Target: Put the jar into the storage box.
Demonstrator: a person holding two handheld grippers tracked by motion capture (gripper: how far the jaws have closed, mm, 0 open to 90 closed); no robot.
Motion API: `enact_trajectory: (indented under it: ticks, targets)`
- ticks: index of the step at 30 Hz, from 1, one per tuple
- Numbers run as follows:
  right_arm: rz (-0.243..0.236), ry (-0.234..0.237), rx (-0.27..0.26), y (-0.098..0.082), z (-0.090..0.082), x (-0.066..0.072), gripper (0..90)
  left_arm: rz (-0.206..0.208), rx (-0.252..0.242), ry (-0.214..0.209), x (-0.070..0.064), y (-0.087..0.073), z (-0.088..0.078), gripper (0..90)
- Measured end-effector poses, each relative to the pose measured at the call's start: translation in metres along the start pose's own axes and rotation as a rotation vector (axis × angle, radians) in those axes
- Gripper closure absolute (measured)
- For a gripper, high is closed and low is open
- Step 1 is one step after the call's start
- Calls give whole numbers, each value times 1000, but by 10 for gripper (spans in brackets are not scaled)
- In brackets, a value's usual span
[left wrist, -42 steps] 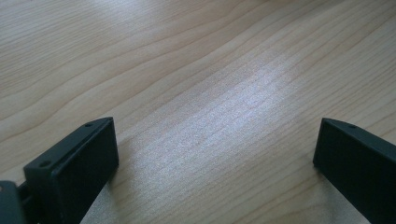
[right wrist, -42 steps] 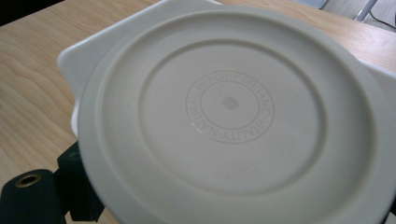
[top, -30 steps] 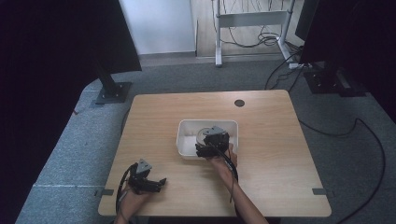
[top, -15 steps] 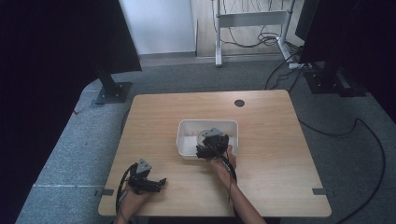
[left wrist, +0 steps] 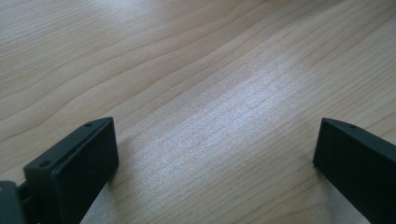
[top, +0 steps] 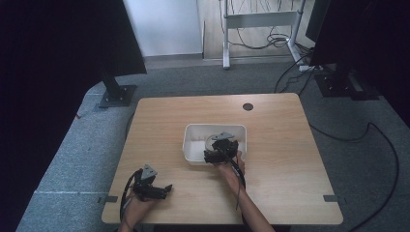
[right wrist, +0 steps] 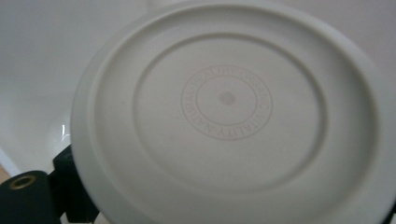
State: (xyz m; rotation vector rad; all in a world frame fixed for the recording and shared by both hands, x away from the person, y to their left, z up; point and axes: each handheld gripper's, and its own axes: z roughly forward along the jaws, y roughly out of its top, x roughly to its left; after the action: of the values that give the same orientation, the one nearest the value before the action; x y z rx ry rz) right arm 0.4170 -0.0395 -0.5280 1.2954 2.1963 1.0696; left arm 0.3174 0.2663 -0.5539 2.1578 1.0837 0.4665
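Two hand-held grippers: my right hand-held gripper [top: 216, 155] has shifted slightly over the white tub [top: 193, 145], clenched on a round white lid [right wrist: 229, 112] directly ahead. Left hand-held gripper [top: 162, 189] stays released on bare worktop [top: 280, 145]. Lid placement looks imminent.

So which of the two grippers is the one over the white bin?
The right gripper, held over the white bin at mid-table with a round white lid before its jaws; the left gripper sits open over bare table.

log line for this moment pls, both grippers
left gripper: open, empty, over bare table | right gripper: at white bin, white round dish between jaws
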Motion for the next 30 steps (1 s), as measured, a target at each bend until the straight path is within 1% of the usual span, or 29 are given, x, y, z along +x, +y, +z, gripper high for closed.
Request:
enact_trajectory:
  ticks: [2, 6, 11, 16, 23, 30]
  targets:
    - [7, 10, 6, -1, 0, -1, 31, 0, 0, 0, 0, 0, 0, 0]
    - [2, 3, -3, -2, -1, -2, 1, 0, 0, 0, 0, 0, 0, 0]
    - [-18, 16, -28, -1, -6, -1, 0, 0, 0, 0, 0, 0, 0, 0]
    - [-49, 17, -30, 2, -10, 2, 4, 0, 0, 0, 0, 0, 0, 0]
    - [-63, 15, -29, 2, -15, 2, 10, 0, 0, 0, 0, 0, 0, 0]
    - [-76, 16, -42, 1, -24, 0, 17, 0, 0, 0, 0, 0, 0, 0]
